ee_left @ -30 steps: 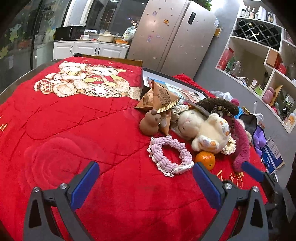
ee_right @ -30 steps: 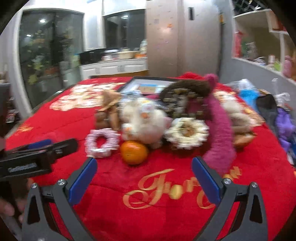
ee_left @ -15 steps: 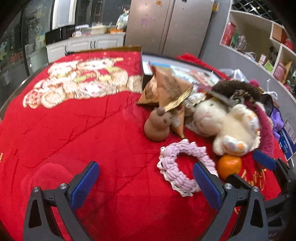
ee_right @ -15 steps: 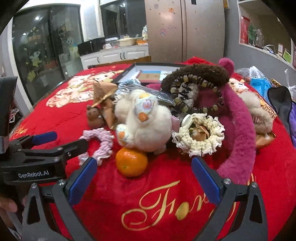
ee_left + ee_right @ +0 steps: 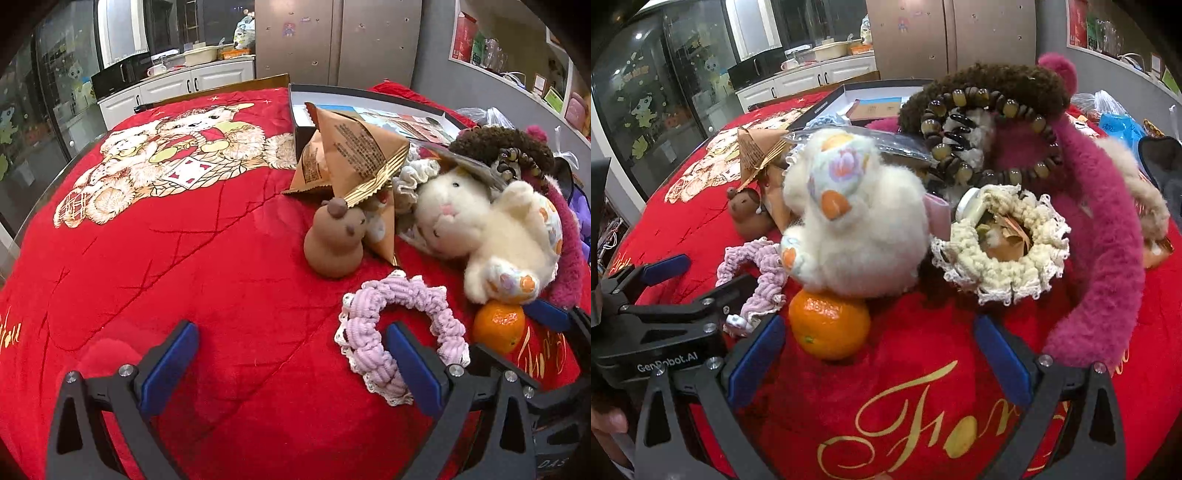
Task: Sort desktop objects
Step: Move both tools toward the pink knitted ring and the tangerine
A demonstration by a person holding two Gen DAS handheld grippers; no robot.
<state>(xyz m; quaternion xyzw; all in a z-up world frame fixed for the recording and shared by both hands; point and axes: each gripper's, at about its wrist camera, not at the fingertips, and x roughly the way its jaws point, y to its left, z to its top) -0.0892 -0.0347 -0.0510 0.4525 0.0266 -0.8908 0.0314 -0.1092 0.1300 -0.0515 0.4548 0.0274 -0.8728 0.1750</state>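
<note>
A pile of small objects lies on a red blanket (image 5: 184, 258). A pink scrunchie (image 5: 399, 328) lies nearest my left gripper (image 5: 291, 354), which is open and empty, its right finger over the scrunchie's ring. An orange (image 5: 829, 323) sits under a white plush rabbit (image 5: 857, 229). My right gripper (image 5: 879, 354) is open and empty, just in front of the orange. A brown gourd toy (image 5: 334, 243) and a brown snack packet (image 5: 351, 151) stand left of the rabbit. A cream scrunchie (image 5: 1004, 251), a bead bracelet (image 5: 982, 122) and a magenta plush band (image 5: 1100, 236) lie to the right.
An open black box (image 5: 369, 107) lies behind the pile. A blue bag (image 5: 1119, 125) and dark items sit at the right edge. Kitchen cabinets, a fridge and wall shelves stand beyond the table. The left gripper's body (image 5: 665, 321) crosses the right wrist view's left side.
Both grippers have moved forward toward the pile. The left one now reaches the pink scrunchie; the right one has closed in on the orange. Both stay open.
</note>
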